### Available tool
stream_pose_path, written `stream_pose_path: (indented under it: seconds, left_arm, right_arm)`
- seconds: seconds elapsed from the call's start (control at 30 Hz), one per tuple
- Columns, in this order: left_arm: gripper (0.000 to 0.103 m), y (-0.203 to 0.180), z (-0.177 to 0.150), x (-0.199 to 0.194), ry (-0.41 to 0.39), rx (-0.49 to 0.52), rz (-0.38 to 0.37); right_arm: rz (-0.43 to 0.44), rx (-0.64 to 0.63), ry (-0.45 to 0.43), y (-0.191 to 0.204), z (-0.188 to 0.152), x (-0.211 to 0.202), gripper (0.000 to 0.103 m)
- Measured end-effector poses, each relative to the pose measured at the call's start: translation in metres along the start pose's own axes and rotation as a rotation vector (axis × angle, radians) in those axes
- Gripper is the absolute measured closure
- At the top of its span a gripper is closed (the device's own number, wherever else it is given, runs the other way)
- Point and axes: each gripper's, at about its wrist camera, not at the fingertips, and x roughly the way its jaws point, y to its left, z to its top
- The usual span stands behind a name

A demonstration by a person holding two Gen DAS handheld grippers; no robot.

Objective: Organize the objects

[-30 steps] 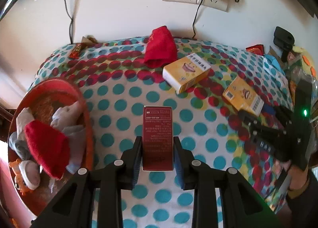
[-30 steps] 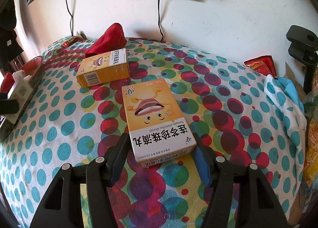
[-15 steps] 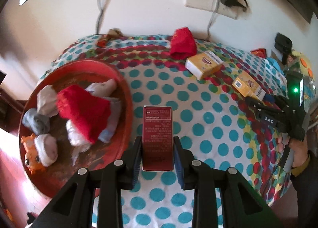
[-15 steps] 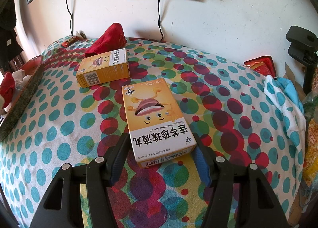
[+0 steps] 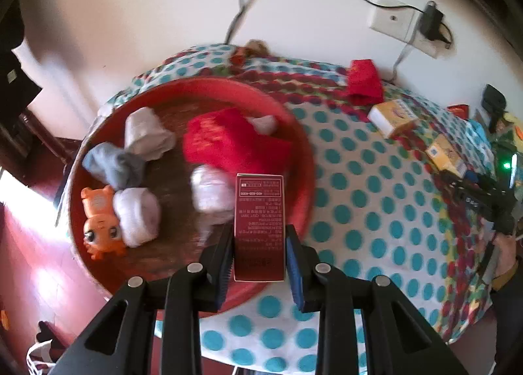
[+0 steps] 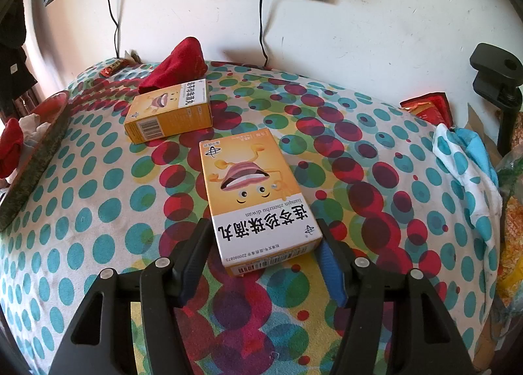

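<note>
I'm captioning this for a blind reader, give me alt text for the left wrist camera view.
The left gripper is shut on a dark red cardboard box, held over a round red tray of rolled white and grey socks, a red cloth and an orange toy animal. The tray sits on a polka-dot tablecloth against a white wall.

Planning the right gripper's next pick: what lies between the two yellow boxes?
Only bare dotted cloth between the near yellow box and far yellow box, right wrist view.
</note>
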Motion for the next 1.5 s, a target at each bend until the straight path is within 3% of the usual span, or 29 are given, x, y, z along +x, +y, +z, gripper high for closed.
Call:
stream_pose_path:
  seconds: [0.33, 0.7, 1.27, 1.5]
  left_arm:
    - [0.073, 0.057, -0.011, 0.016, 0.049, -0.072, 0.058]
    - [0.073, 0.075, -0.018, 0.045, 0.103, -0.088, 0.076]
    - [0.072, 0.082, -0.016, 0.067, 0.108, -0.063, 0.08]
    - [0.057, 0.082, -0.019, 0.071, 0.132, -0.06, 0.063]
  right_arm:
    - [-0.004, 0.0, 0.0, 0.001, -0.001, 0.0, 0.044]
    - [-0.009, 0.001, 0.0, 0.002, -0.001, 0.0, 0.044]
    - [-0.014, 0.0, -0.001, 0.006, -0.002, 0.001, 0.044]
    - [-0.024, -0.006, -0.001, 0.004, -0.001, 0.001, 0.045]
